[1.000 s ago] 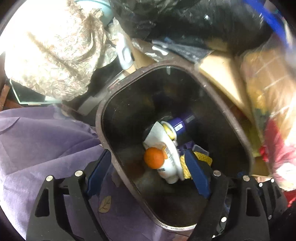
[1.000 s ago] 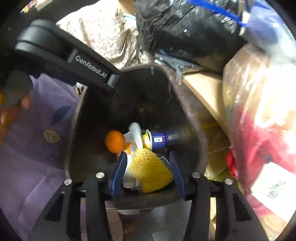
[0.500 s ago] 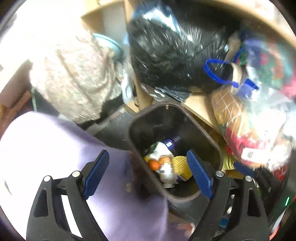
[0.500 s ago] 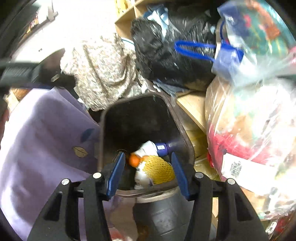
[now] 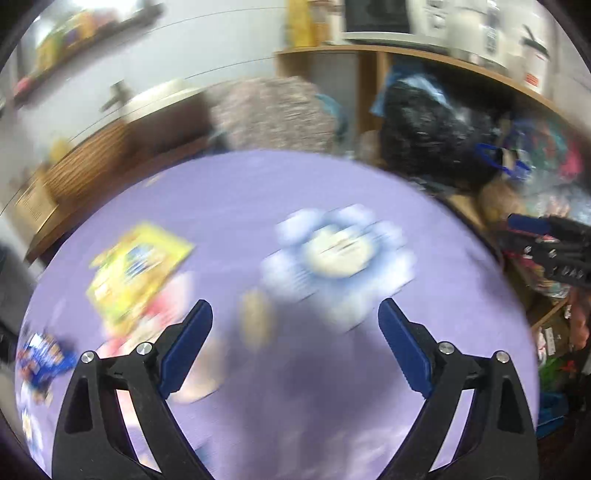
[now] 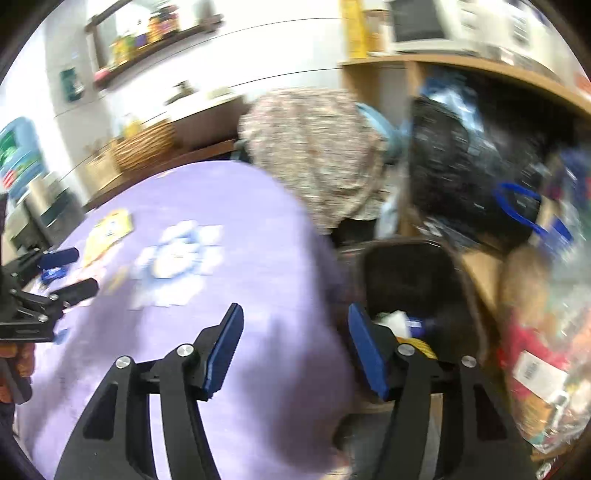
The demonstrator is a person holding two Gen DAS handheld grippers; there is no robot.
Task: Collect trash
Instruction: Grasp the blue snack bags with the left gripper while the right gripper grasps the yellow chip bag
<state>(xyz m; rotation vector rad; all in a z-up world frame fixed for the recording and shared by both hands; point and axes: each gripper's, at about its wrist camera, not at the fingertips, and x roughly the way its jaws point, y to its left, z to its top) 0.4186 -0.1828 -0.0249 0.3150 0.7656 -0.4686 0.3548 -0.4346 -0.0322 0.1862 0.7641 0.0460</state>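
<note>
no readable text, all blurred

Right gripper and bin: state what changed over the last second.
The right gripper let go of the yellow net, which now lies in the bin, and pulled back up and left over the purple table. The left gripper also withdrew to the table. Both are open and empty.

A white wall [image 6: 258,48] carries a dark shelf [image 6: 155,31] of blurred jars. Wooden shelving [image 6: 461,62] stands at the right, behind a purple-clothed worktop [image 5: 258,192].
</note>
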